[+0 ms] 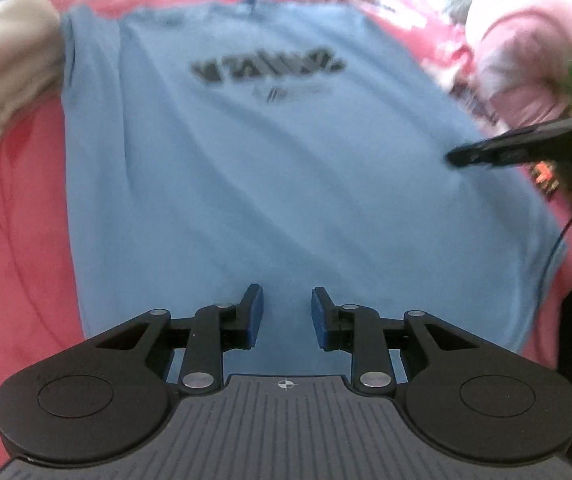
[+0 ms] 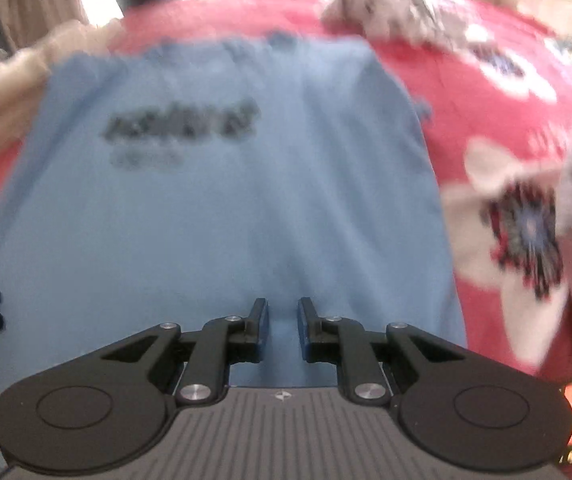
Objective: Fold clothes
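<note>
A light blue T-shirt (image 1: 265, 184) with a dark printed word lies spread flat on a red bedspread (image 1: 17, 240), collar at the far end. My left gripper (image 1: 288, 300) hovers over the shirt's near hem. It is open, with only a small gap between its blue pads and nothing in that gap. The right wrist view shows the same shirt (image 2: 225, 200), blurred. My right gripper (image 2: 282, 312) is over its near right part, open by a narrow gap with no cloth pinched. From the left wrist view, the right gripper (image 1: 462, 157) reaches in over the shirt's right edge.
A beige cloth (image 1: 1, 92) lies bunched at the shirt's far left. A grey garment (image 2: 398, 4) sits beyond the collar and a pink garment (image 1: 534, 64) to the right. The bedspread carries white flower patterns (image 2: 498, 220). A cable (image 1: 558, 240) trails off the right gripper.
</note>
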